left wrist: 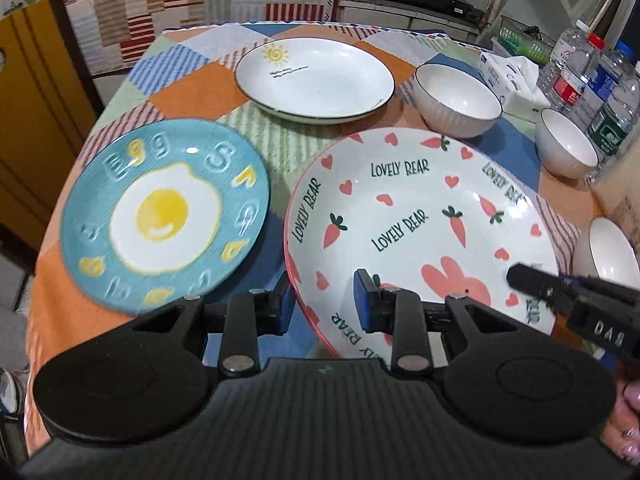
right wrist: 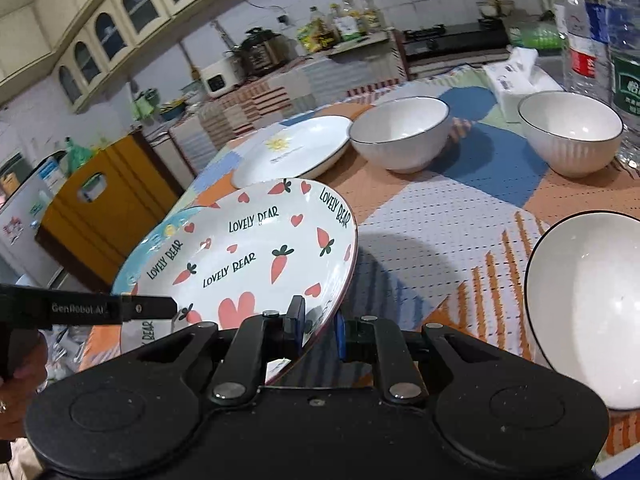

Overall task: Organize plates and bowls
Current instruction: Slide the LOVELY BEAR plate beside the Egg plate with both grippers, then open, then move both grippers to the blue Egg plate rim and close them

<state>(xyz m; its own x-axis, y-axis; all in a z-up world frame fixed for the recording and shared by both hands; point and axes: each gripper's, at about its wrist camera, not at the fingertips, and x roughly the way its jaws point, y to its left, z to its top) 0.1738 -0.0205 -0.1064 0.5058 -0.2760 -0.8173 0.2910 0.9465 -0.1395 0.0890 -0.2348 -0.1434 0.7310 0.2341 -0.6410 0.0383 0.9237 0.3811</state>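
Observation:
The carrot-and-heart "Lovely Bear" plate (left wrist: 416, 220) is lifted and tilted above the table. My left gripper (left wrist: 326, 300) straddles its near-left rim, one finger over the plate and one under. My right gripper (right wrist: 318, 330) is shut on the plate (right wrist: 256, 256) at its near rim; it also shows in the left wrist view (left wrist: 532, 282). A blue fried-egg plate (left wrist: 164, 212) lies to the left, partly under the carrot plate (right wrist: 168, 228). A white sun plate (left wrist: 316, 76) lies behind. Three white bowls (left wrist: 456, 100) (left wrist: 566, 148) (left wrist: 612, 252) stand on the right.
The table has a patchwork cloth (left wrist: 192, 92). A tissue box (left wrist: 512, 80) and several water bottles (left wrist: 580, 76) stand at the far right. A yellow cabinet (left wrist: 28, 100) is left of the table; a kitchen counter (right wrist: 452, 40) is behind.

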